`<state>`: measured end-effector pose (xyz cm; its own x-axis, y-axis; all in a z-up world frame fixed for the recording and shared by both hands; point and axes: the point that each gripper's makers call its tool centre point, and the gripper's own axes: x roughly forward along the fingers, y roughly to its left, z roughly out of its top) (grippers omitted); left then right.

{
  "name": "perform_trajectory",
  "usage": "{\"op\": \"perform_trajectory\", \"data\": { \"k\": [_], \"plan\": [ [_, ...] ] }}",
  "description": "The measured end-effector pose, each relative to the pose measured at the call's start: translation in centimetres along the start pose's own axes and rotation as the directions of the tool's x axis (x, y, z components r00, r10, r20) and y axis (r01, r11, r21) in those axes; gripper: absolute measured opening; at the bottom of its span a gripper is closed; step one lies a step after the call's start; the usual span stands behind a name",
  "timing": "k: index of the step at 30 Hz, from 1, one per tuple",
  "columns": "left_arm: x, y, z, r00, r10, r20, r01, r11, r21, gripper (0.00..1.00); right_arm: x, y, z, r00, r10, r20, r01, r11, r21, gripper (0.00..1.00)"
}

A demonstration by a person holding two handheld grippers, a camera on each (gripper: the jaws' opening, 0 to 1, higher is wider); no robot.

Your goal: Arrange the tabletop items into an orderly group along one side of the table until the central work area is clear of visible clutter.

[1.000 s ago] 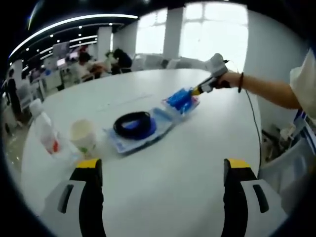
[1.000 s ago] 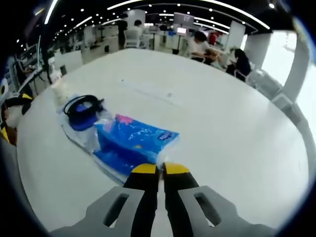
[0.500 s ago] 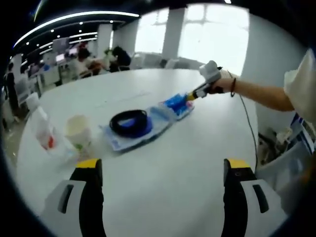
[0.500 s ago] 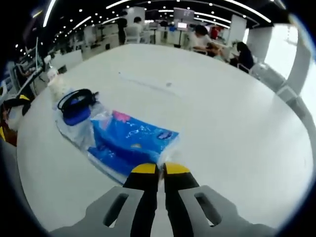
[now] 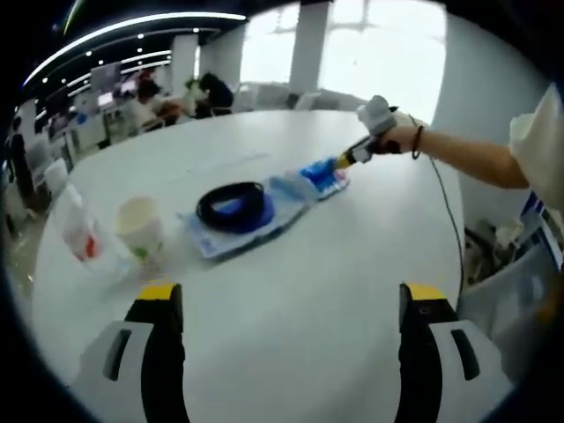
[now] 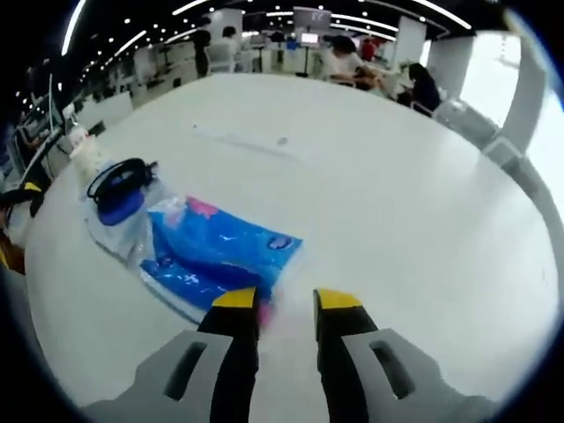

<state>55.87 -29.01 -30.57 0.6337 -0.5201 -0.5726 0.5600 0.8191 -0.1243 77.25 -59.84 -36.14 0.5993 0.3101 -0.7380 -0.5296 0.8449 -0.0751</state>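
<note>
Right gripper view: your right gripper (image 6: 286, 300) sits low in the picture, and its yellow-tipped fingers (image 6: 234, 300) are parted with a small gap. They grasp nothing. The blue tissue pack (image 6: 220, 256) lies flat on the white surface (image 6: 405, 220), just past the tips of your fingers. It is a soft, shiny blue packet with pink marks at one end and pale spots across the top. One corner is close to the left finger, but you cannot tell if they touch. Beyond the pack lies a clear plastic bag (image 6: 132, 231), and a black coiled cable (image 6: 119, 181) rests on a blue patch on it. The pack and the bag touch.

Your left gripper view looks at the same things from the other side. There your left gripper (image 5: 291, 304) has its fingers (image 5: 160, 295) spread wide apart, with bare surface (image 5: 291, 264) between them, and they grasp nothing. This view gives you a white paper cup (image 5: 141, 231) standing upright near the bag, and beside it a clear bottle (image 5: 77, 231) with a red label. You also see your own hand (image 5: 398, 137) reaching in from the right, with the right gripper (image 5: 345, 160) at the far end of the tissue pack (image 5: 319, 174). From here the pack looks small and far off, at the end of the bag (image 5: 251, 225) with the cable (image 5: 231, 204). The right gripper view gives you the pack's print up close.
</note>
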Motion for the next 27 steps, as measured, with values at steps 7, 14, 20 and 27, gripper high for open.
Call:
{"op": "perform_trajectory", "data": {
  "k": [7,14,20,27],
  "plan": [
    [-0.2,-0.1,0.4,1.000,-0.001,0.007,0.001,1.000,0.003,0.99,-1.7,1.2,2.0,0.998,0.017,0.063,-0.022,0.997,0.081,0.51],
    [-0.3,-0.4,0.4,1.000,-0.011,0.001,0.011,1.000,0.007,0.99,-2.9,3.9,3.9,0.992,0.070,0.104,-0.079,0.993,0.087,0.73],
    [-0.5,-0.4,0.9,1.000,-0.012,0.011,0.012,1.000,0.007,1.00,-3.2,6.4,4.8,0.988,0.115,0.104,-0.124,0.989,0.084,0.86],
    [-0.8,-0.1,1.1,1.000,-0.003,0.011,0.002,1.000,0.012,1.00,-2.9,9.7,5.8,0.979,0.173,0.109,-0.181,0.981,0.066,0.99]
  ]
}}
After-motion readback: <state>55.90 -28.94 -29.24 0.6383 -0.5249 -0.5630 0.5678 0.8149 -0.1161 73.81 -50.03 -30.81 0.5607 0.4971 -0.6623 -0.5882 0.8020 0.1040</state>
